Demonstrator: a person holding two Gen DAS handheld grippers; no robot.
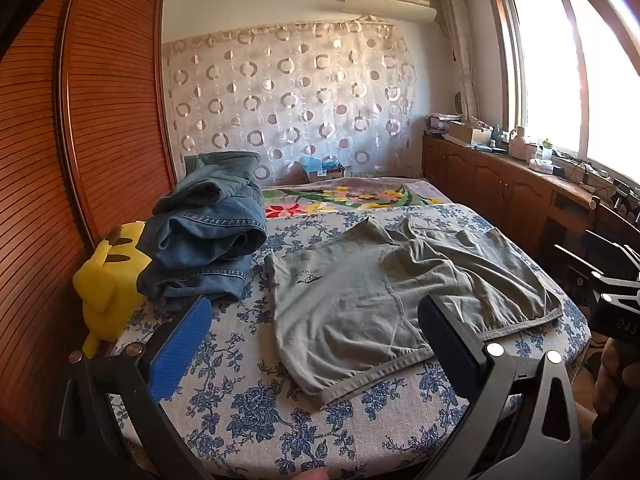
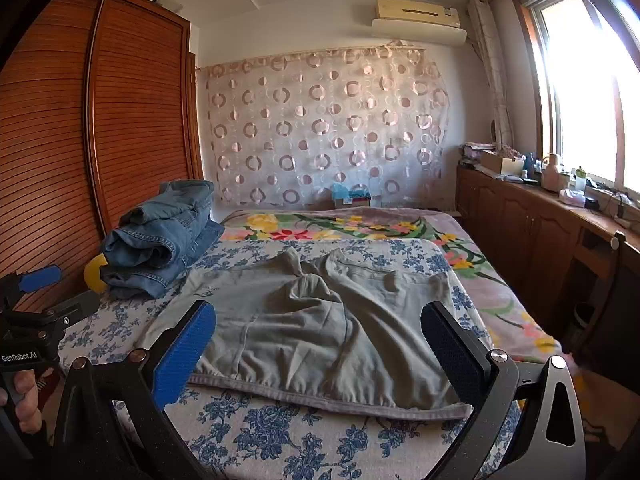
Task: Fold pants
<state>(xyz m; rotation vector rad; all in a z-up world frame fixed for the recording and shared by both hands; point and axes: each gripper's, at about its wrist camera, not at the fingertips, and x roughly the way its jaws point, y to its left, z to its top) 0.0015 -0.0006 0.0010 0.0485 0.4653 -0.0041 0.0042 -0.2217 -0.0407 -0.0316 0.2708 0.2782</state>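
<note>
Grey-green pants (image 1: 360, 300) (image 2: 320, 328) lie spread on the blue-flowered sheet (image 1: 248, 400) (image 2: 280, 436) of a bed. Their elastic waistband faces me and the legs are rumpled toward the far side. My left gripper (image 1: 316, 302) hovers open over the waistband's left half, with nothing between its blue pads. My right gripper (image 2: 319, 307) hovers open above the waistband's middle, also empty. One blue pad (image 2: 40, 278) of the left gripper shows at the left edge of the right wrist view, with a hand (image 2: 20, 404) below it.
A stack of folded jeans (image 1: 208, 232) (image 2: 160, 240) sits on the bed's far left, beside a yellow plush toy (image 1: 108, 292). A wooden wardrobe (image 1: 100, 120) stands on the left. A low cabinet (image 1: 500, 192) with clutter runs under the window. A flowered blanket (image 2: 360, 228) covers the far bed.
</note>
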